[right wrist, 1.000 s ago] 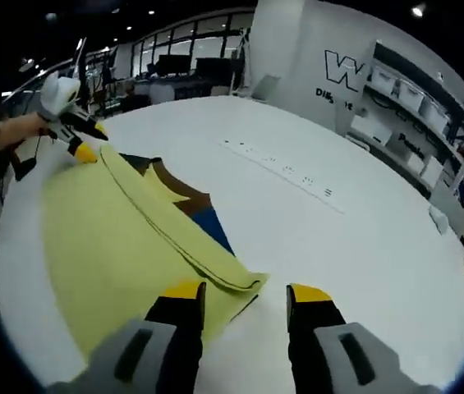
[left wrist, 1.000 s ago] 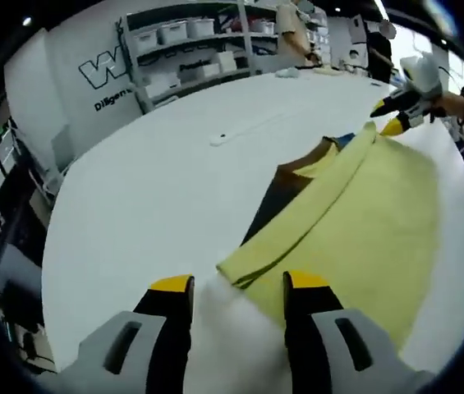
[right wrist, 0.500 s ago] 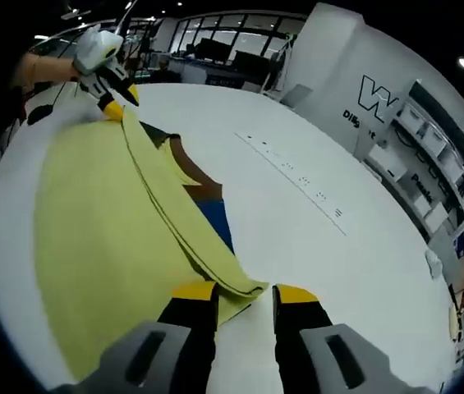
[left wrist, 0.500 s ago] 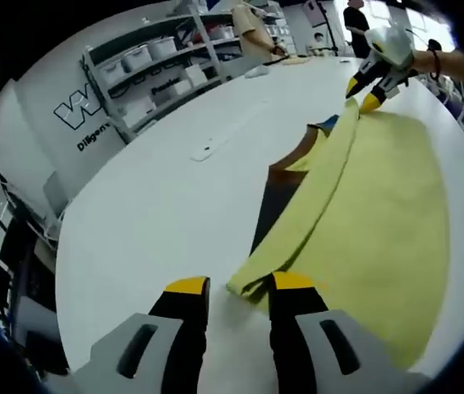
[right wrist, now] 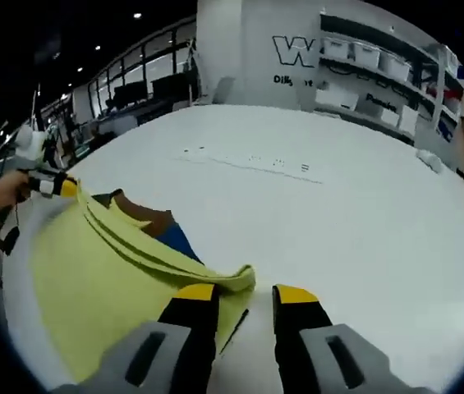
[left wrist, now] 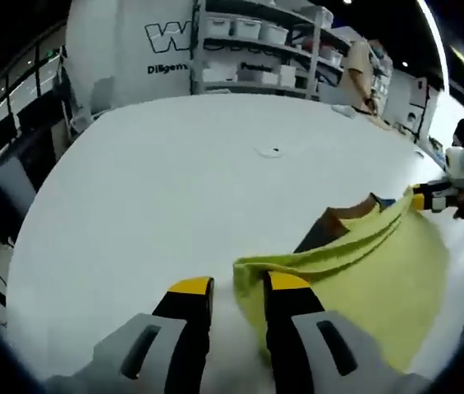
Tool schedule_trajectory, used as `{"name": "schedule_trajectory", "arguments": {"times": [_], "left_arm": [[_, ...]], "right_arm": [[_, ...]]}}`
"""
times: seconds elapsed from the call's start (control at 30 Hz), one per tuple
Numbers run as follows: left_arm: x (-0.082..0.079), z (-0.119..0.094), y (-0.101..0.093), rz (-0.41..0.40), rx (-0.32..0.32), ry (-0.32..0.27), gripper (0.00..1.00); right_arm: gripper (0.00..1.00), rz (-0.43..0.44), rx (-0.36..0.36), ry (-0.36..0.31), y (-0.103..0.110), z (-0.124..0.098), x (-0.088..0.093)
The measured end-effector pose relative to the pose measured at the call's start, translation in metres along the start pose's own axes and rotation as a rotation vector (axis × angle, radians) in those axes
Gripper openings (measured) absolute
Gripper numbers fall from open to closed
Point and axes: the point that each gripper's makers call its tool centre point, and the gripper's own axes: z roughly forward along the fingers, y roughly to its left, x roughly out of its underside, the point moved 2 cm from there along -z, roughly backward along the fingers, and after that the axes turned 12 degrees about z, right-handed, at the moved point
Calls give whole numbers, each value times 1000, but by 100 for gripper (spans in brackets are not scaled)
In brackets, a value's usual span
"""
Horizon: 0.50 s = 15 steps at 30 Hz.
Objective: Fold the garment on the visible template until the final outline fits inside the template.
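The yellow garment [left wrist: 355,263] is judged light and limp; its folded edge is pinched by the left gripper [left wrist: 240,289] and right gripper [right wrist: 246,294], each at a corner.

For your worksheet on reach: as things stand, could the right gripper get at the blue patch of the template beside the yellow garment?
Probably not yet. The right gripper appears shut on the yellow garment corner; the blue patch lies uncovered just ahead, but it would have to release first.

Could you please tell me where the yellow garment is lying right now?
The yellow garment lies on the white table, its folded edge stretched between the left tongs and the right tongs, over a brown and blue template.
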Motion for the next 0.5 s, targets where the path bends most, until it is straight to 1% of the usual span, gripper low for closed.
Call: {"name": "schedule_trajectory", "arguments": {"times": [0.03,0.17,0.33,0.5], "left_arm": [[1,1,-2,-11,2,3,25],[2,2,-6,16,6,4,26],[4,0,-5,-33,-14,17,30],[2,-5,-8,-24,-7,13,33]], "right_arm": [[22,55,-4,-11,0,1,-1],[22,30,8,-7,-1,0,-2],[22,93,14,-26,-2,-3,-5],[26,110,-2,-21,3,-9,-3]]}}
